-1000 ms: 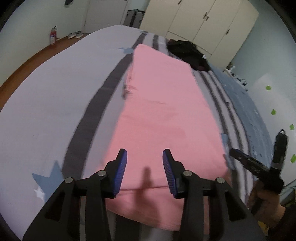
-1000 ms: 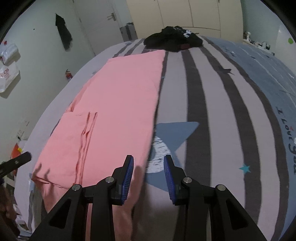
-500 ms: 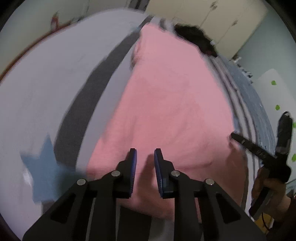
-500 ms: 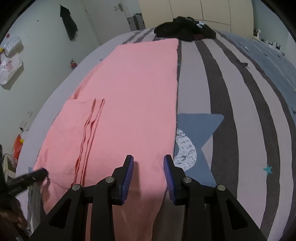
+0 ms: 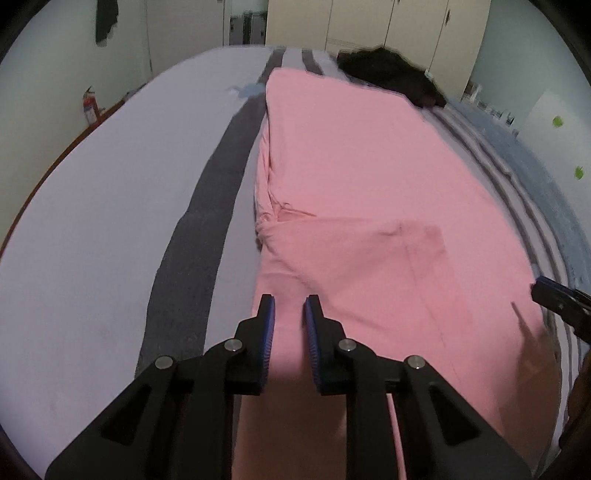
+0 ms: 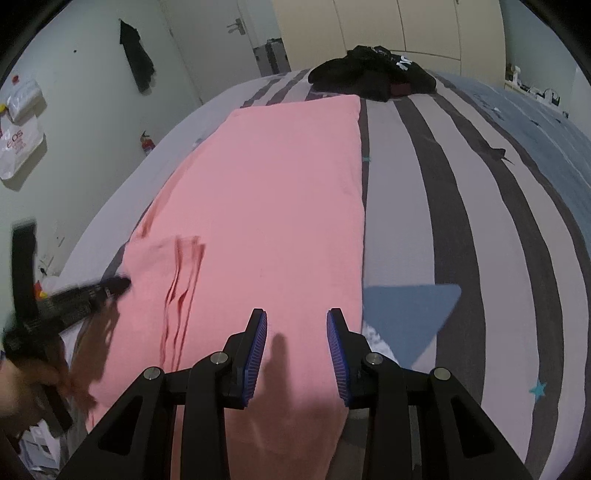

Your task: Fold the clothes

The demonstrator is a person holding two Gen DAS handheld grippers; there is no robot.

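A long pink garment point(image 5: 369, 184) point(image 6: 277, 184) lies flat along a striped bed cover point(image 5: 110, 221) point(image 6: 461, 221). One sleeve point(image 6: 162, 266) is folded onto it at the near left. My left gripper point(image 5: 289, 306) hovers over the garment's near left edge. Its jaws are closing to a narrow gap, and I see pink cloth through the gap but no pinch. The right wrist view shows it blurred at the sleeve point(image 6: 118, 284). My right gripper point(image 6: 296, 321) stands open over the near right part of the garment, with nothing held. Its tip point(image 5: 554, 295) shows at the garment's right edge.
A pile of black clothes point(image 6: 369, 74) point(image 5: 388, 70) lies at the far end of the bed, just past the garment. Cream wardrobe doors point(image 5: 388, 22) line the back wall. A fire extinguisher point(image 5: 88, 107) stands on the floor at the left.
My left gripper has swung to the garment's near left edge and dropped closer, its jaws narrowing a lot. My right gripper has shifted left, from the garment's right edge to over the cloth.
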